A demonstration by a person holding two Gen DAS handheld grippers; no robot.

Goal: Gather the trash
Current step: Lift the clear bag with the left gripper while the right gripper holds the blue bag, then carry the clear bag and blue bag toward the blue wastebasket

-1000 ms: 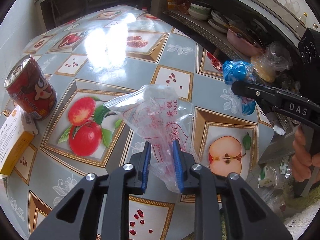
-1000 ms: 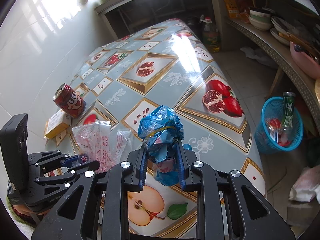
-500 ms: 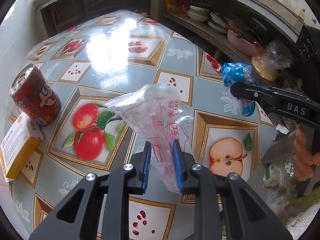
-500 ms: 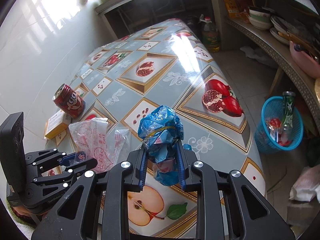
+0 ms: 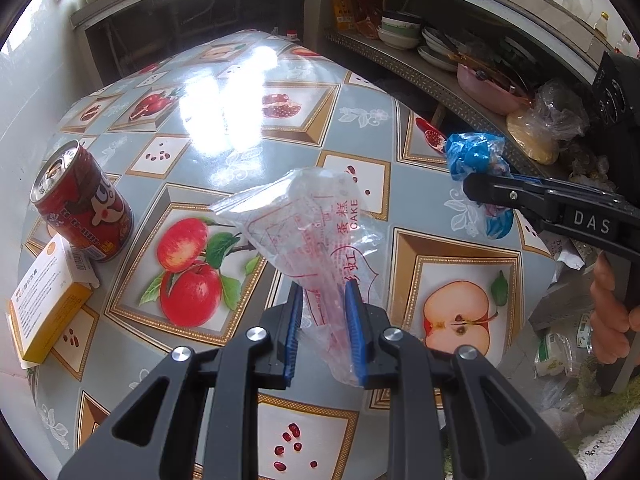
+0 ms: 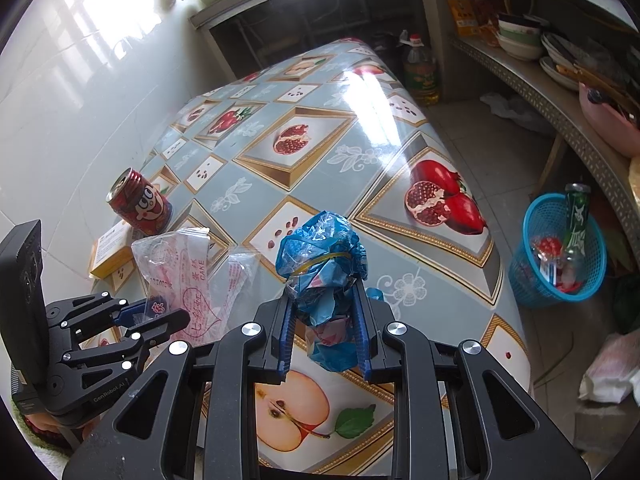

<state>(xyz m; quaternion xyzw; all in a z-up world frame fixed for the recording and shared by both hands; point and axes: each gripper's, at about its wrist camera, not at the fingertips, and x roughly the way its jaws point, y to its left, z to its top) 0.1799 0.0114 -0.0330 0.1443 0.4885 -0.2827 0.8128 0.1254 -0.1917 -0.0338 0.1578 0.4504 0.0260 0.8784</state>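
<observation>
My left gripper (image 5: 323, 296) is shut on a crumpled clear plastic bag (image 5: 312, 216) with red print, held just above the fruit-patterned table (image 5: 352, 148). My right gripper (image 6: 323, 304) is shut on a scrunched blue plastic bag (image 6: 320, 248) bound with a yellow band, over the table's near right part. In the left wrist view the right gripper (image 5: 480, 190) comes in from the right with the blue bag (image 5: 474, 152). The right wrist view shows the left gripper (image 6: 154, 316) low on the left with the clear bag (image 6: 180, 268).
A red drink can (image 5: 84, 204) and a yellow-and-white box (image 5: 44, 312) stand at the table's left edge by the wall. A blue basket (image 6: 556, 252) holding a green bottle sits on the floor right of the table. Shelves of dishes (image 5: 400, 32) run along the right.
The clear bag in my left gripper has swayed slightly. Both grippers keep their hold and stay about where they were.
</observation>
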